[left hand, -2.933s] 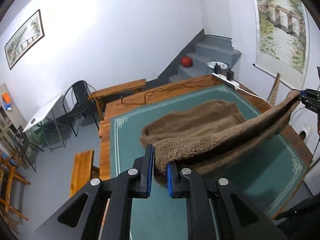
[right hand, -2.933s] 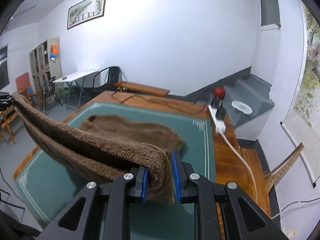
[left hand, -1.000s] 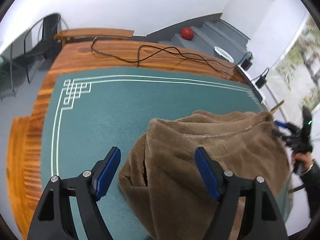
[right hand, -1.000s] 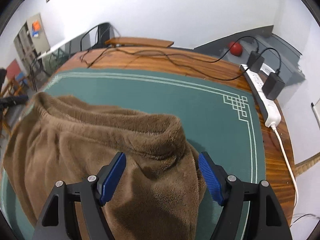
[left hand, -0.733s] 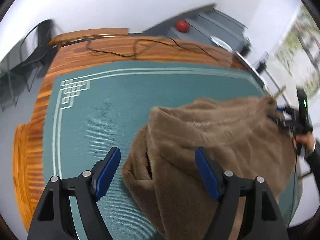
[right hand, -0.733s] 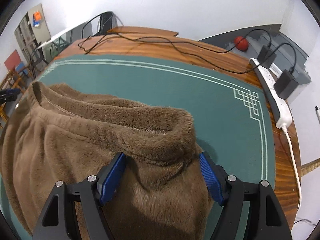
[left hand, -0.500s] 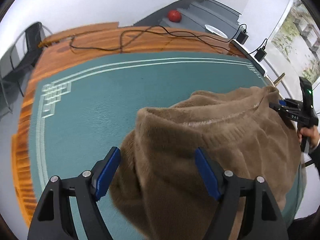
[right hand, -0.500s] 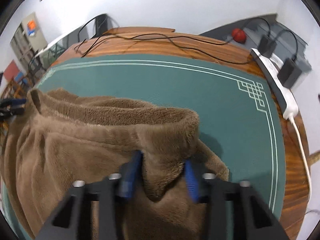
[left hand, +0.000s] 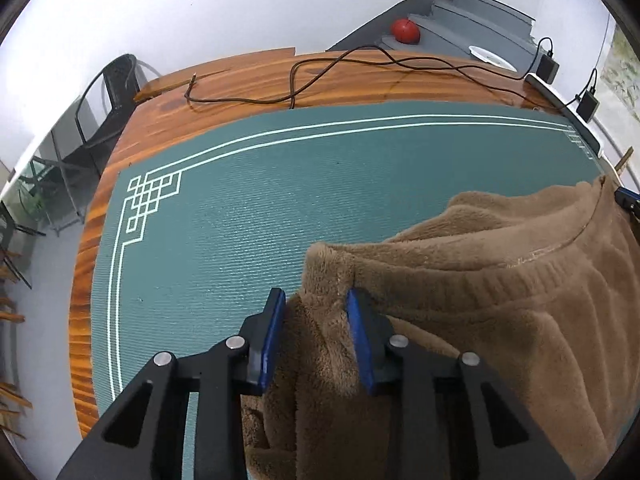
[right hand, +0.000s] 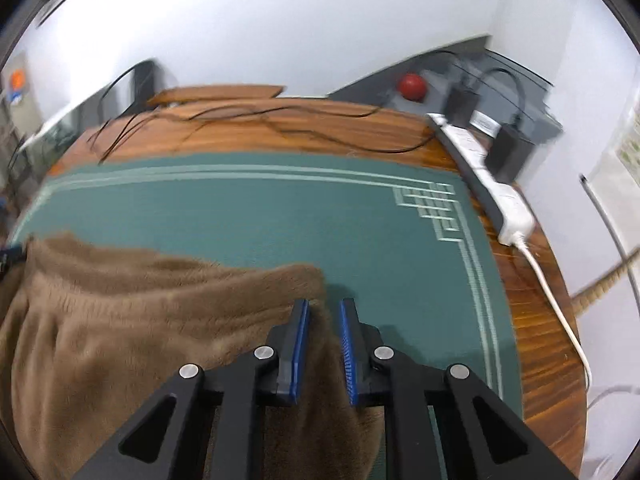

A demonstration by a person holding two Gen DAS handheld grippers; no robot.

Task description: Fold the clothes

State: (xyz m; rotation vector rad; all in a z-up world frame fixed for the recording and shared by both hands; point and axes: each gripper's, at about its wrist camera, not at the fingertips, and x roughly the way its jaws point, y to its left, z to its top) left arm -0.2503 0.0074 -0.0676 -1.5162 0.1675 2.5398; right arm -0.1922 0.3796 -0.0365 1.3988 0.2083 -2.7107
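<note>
- We have the brown fleece garment [left hand: 500,320] lying in a loose heap on the green mat [left hand: 240,220], toward the 4 o'clock part of the left wrist view and the 8 o'clock part of the right wrist view.
- Our left gripper [left hand: 316,316] has its jaws closing around one bunched corner of the garment; the fleece fills the gap between the blue pads [left hand: 271,340] and both pads appear to touch it.
- Our right gripper [right hand: 323,320] has its jaws closing too, almost together, with a thin fold of the opposite corner between them. That view is blurred, so we judge rather than see that the pads already press the cloth.
- The ribbed hem runs between the two held corners, so we judge that we are taking hold of one edge at both ends.
- As for progress: the garment looks doubled over at least once, yet it is rumpled and not squared, so we would call the folding part done.
- Left to do, in our judgement: secure both grips, carry the edge over, lay it flat and smooth it.
- At 12 o'clock the wooden bench [left hand: 320,80] carries a loose dark cable [left hand: 296,88], well apart from the garment.
</note>
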